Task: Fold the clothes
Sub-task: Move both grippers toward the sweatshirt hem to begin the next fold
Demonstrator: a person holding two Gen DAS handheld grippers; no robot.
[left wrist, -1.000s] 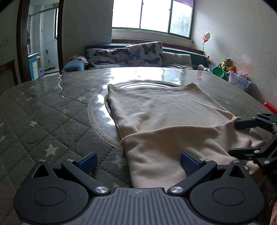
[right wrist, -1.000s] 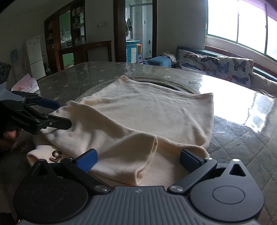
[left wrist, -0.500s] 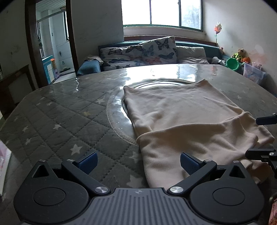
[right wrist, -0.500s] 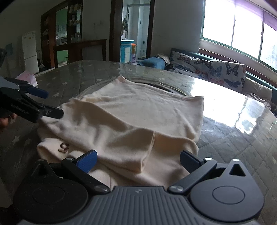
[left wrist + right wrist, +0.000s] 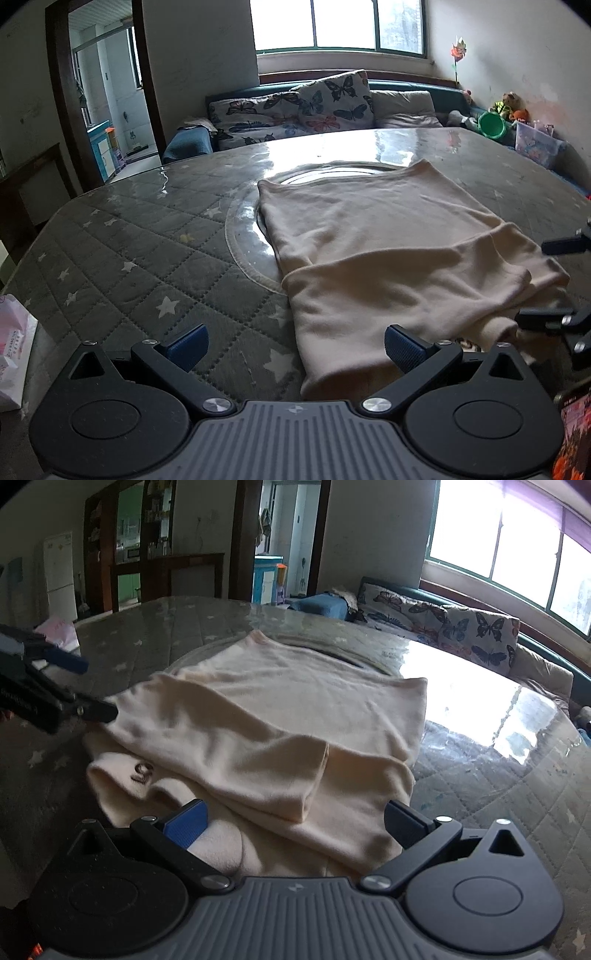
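Note:
A cream sweater (image 5: pixel 388 251) lies flat on the round quilted table (image 5: pixel 122 251), its sleeves folded across its near part. My left gripper (image 5: pixel 293 345) is open and empty, at the sweater's near left edge. My right gripper (image 5: pixel 293 821) is open, low over the sweater's (image 5: pixel 295 716) near end, with cloth between its fingers. A small dark logo (image 5: pixel 143 771) shows on the near left fold. Each gripper shows at the edge of the other's view: the right one (image 5: pixel 554 284) and the left one (image 5: pixel 74 686), both open.
A glass turntable (image 5: pixel 332 171) sits under the sweater's far part. A sofa with butterfly cushions (image 5: pixel 325 103) stands behind the table under the window. A pink and white packet (image 5: pixel 11 347) lies at the table's left edge. A doorway (image 5: pixel 107 122) is at the back left.
Both grippers have drawn back toward the near edge and apart. The sweater with its folded sleeves stays in place.

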